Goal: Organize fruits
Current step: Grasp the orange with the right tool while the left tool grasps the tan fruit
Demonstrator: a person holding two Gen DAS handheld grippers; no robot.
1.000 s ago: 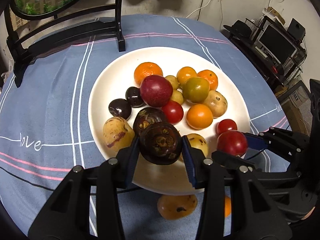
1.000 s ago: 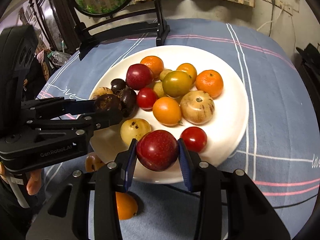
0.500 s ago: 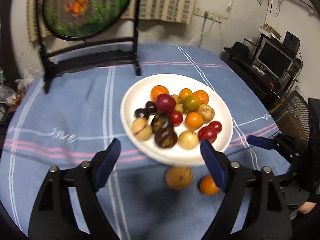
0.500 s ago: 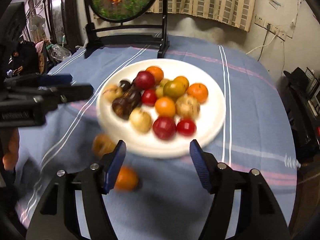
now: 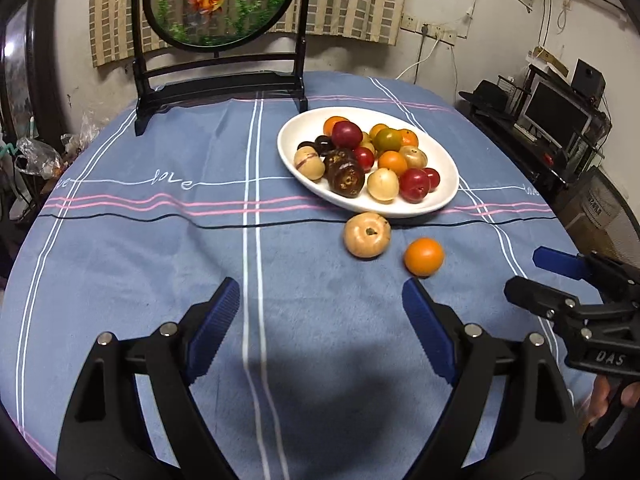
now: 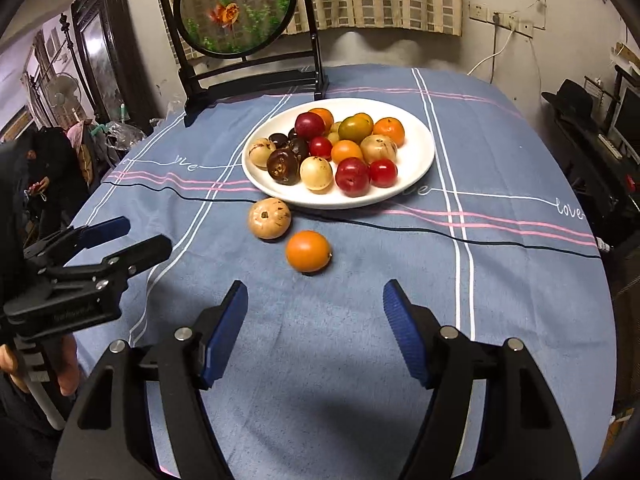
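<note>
A white plate [image 5: 400, 210] [image 6: 420, 140] on the blue tablecloth holds several fruits. Among them are a dark brown fruit [image 5: 346, 176] [image 6: 284, 166] and a red plum [image 5: 414, 185] [image 6: 352, 177] near its front. Two fruits lie loose on the cloth in front of the plate: a tan fruit [image 5: 367, 235] [image 6: 269, 218] and an orange [image 5: 424, 257] [image 6: 308, 251]. My left gripper [image 5: 320, 292] [image 6: 116, 240] hangs open and empty, well short of the loose fruits. My right gripper [image 6: 316, 292] [image 5: 560, 280] is beside it, jaws opening, nothing between them.
A round fish-painted screen [image 5: 218, 0] on a black stand [image 5: 220, 88] rises at the table's far side. A thin black cable [image 5: 160, 220] crosses the cloth in front of the plate. Off the table's right edge are a desk and a monitor [image 5: 560, 116].
Both grippers opened and let go: the dark fruit and the red plum now lie on the plate. Both grippers drew back from the plate and rose a little.
</note>
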